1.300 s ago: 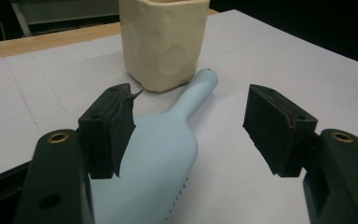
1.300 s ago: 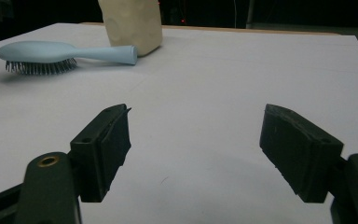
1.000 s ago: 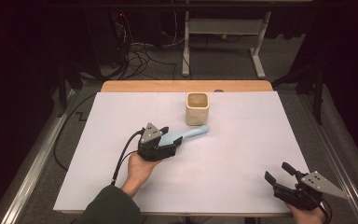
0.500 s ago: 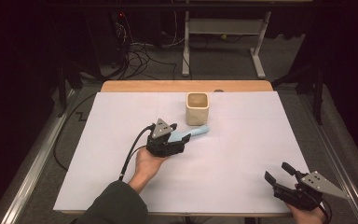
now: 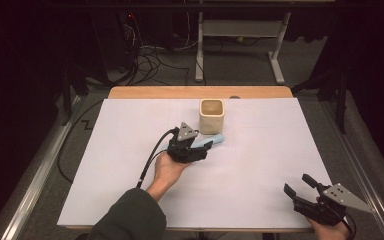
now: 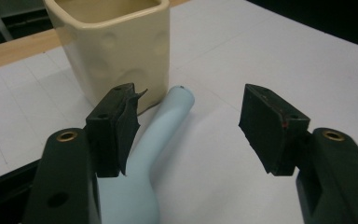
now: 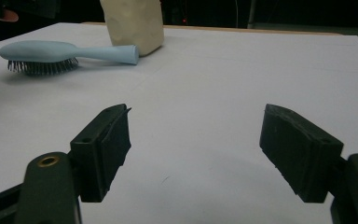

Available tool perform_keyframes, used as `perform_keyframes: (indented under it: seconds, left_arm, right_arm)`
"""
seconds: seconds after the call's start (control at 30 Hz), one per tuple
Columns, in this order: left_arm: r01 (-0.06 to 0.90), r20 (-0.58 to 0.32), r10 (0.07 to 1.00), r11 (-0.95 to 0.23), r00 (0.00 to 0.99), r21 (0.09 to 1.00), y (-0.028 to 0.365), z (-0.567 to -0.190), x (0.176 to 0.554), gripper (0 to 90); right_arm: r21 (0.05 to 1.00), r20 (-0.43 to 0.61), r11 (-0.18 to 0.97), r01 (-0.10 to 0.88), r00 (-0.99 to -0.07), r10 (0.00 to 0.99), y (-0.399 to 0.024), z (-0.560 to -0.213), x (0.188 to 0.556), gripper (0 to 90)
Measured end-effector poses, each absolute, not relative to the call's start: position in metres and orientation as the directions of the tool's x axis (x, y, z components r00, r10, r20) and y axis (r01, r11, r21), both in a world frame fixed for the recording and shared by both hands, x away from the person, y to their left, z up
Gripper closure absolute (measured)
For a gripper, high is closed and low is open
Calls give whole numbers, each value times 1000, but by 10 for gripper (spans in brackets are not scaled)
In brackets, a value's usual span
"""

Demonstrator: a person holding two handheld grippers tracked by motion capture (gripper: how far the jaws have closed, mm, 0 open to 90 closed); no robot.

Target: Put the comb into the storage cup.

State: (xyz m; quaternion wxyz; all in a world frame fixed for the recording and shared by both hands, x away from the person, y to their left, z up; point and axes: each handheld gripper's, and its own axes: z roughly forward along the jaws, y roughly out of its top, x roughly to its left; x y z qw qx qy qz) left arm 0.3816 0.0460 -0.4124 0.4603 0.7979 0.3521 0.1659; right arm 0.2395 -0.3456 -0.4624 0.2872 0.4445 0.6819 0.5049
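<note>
**Hovering over the hairbrush, jaws spread**

High view: my left gripper (image 5: pixel 206 147) sits mid-table on the white sheet (image 5: pixel 260 165), over the pale blue hairbrush (image 5: pixel 219 139), whose handle end pokes out toward the cream cup (image 5: pixel 212 116). The cup stands upright just beyond the brush, toward the far edge of the sheet. My left hand (image 5: pixel 167 169) comes in from the bottom with a dark green sleeve (image 5: pixel 130 220). My right gripper (image 5: pixel 300 186) rests near the bottom right corner of the sheet, well apart from brush and cup, its jaws spread with nothing between them.

Left gripper view: my two black jaws stand wide. They have just been closing a little, yet a broad gap remains. The brush handle (image 6: pixel 161 126) runs up from beside the left-hand jaw toward the cup (image 6: pixel 116 46); its tip lies just beside the cup's base, and I cannot tell whether they touch. The handle lies close by the left-hand pad (image 6: pixel 128 126); contact there I cannot tell. The other pad (image 6: pixel 265 128) is clear of it, so nothing is gripped.

Right gripper view: jaws wide, bare sheet (image 7: pixel 223 84) between them. Farther off, the brush (image 7: pixel 65 53) lies bristles down, its handle pointing to the cup (image 7: pixel 133 21), close to its base.
</note>
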Motion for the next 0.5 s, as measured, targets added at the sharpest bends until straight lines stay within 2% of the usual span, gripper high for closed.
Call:
perform_keyframes:
  seconds: [0.3, 0.5]
  left_arm:
    - [456, -45, 740, -364, 671, 812, 36, -403, 394, 387]
    - [503, -59, 763, -363, 643, 784, 38, -403, 399, 442]
  right_arm:
    - [944, 57, 96, 316, -442, 895, -346, -462, 239, 249]
    - [944, 55, 98, 314, -444, 894, -346, -462, 239, 249]
